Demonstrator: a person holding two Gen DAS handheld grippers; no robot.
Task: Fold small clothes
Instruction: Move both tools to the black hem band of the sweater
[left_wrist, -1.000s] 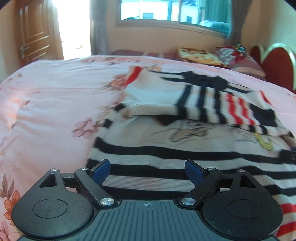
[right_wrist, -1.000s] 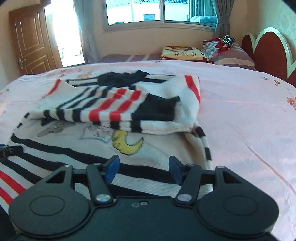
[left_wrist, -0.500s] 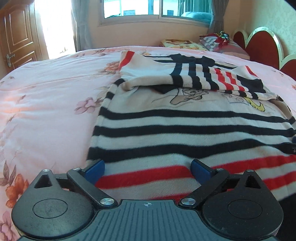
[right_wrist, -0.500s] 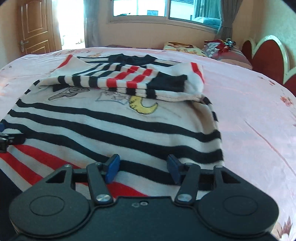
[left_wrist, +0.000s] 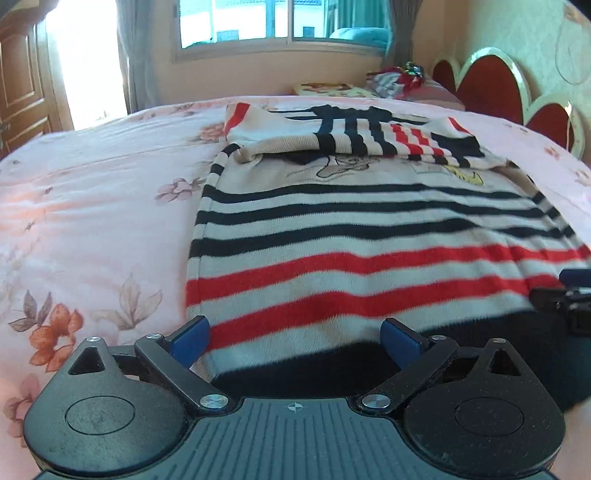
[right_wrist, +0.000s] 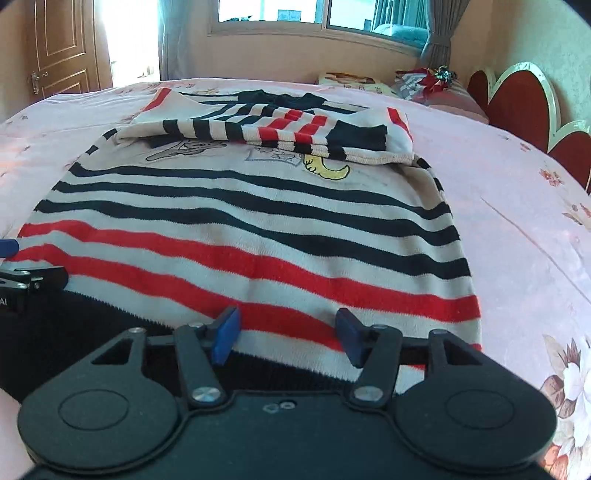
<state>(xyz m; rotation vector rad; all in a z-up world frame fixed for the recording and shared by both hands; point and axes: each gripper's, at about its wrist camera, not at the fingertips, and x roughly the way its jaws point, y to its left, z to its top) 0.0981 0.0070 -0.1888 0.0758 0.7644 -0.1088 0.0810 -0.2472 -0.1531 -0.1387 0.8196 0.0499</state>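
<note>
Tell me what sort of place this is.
A bedroom, most likely in a home. The striped sweater lies on a bed with a pink floral bedspread, a red scalloped headboard stands at one end, and pillows sit beneath a curtained window.

Left gripper (left_wrist: 295, 338) gapes wide over striped sweater's (left_wrist: 354, 236) hem.

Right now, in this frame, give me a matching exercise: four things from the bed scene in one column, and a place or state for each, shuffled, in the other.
Things:
1. left gripper
2. sleeves
3. yellow moon print
4. headboard

Places or states:
A. red, scalloped, at the far right
B. open, at the sweater's near hem
C. folded across the chest
D. just below the folded sleeves, toward the sweater's right edge

Pairs: 1-B, 2-C, 3-D, 4-A
</note>
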